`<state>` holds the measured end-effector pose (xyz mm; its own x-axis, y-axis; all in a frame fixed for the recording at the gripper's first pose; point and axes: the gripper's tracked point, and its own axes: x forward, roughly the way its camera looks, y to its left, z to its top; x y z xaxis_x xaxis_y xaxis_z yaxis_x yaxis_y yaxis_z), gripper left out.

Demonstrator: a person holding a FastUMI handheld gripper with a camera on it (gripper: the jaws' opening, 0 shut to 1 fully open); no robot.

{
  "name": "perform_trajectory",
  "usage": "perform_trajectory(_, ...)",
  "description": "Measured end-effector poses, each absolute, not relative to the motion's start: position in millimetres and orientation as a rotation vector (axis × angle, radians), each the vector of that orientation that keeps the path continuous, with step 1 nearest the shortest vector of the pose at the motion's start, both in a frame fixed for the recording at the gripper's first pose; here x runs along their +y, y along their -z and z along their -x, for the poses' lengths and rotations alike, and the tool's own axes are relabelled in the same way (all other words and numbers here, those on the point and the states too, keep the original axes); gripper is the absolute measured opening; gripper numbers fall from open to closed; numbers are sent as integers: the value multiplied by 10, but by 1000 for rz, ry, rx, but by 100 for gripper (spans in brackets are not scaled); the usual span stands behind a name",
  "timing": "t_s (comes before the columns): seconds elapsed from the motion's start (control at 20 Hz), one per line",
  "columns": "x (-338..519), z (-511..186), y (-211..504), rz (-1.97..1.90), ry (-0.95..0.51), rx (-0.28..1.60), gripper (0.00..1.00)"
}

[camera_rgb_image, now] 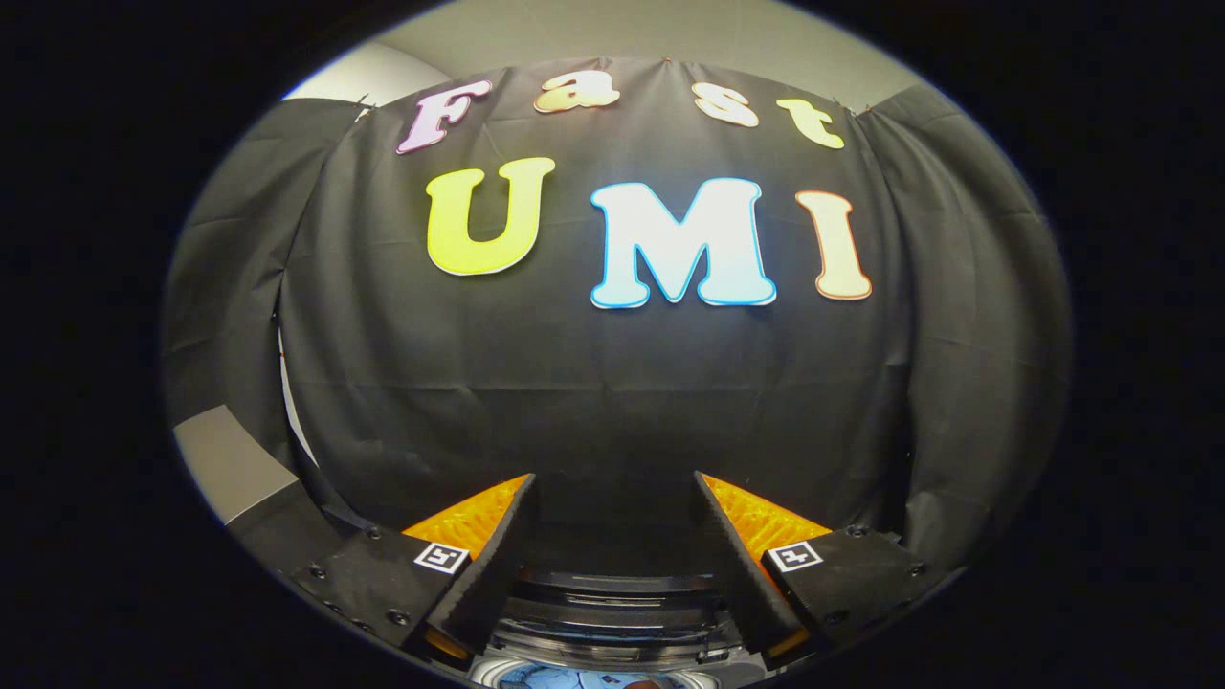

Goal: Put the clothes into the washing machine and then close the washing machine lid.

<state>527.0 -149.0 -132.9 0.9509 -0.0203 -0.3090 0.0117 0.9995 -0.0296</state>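
Jaws sit wide apart w/ nothing between them, so released, holding no clothing. Nearest thing, directly below and between the fingers: the washing machine, seen as stacked dark curved rims w/ a lighter ring under them, which looks like the open top of the tub. At the very bottom of that ring there's a pale bluish patch, prob. clothes already lying in the drum, but it's cut off and too small to be sure. Lid itself can't be told apart from the rims here; can't say whether the dark band is the raised lid or just the opening's collar. Key relation: machine lies under the jaws and a bit toward the holder, not ahead of them; fingers point out level at the booth wall, well above the opening. So, as a guess, the coming move needs the gripper pitched down and brought back over the rim before anything can be gripped or pushed; if the lid is what's left, it'd be approached from above, along the centre line between the fingers, since the opening sits about midway btw. them. Beyond the fingers: black cloth wall hanging in folds, straight ahead. Off to the left, near the left finger, a grey panel pokes out beside the cloth. Farthest up, pale ceiling above the cloth's top edge.
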Motion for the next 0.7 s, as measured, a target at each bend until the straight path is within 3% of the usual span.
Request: perform_trajectory(0.7,-1507,-4918,1425,-16,7,279,97)
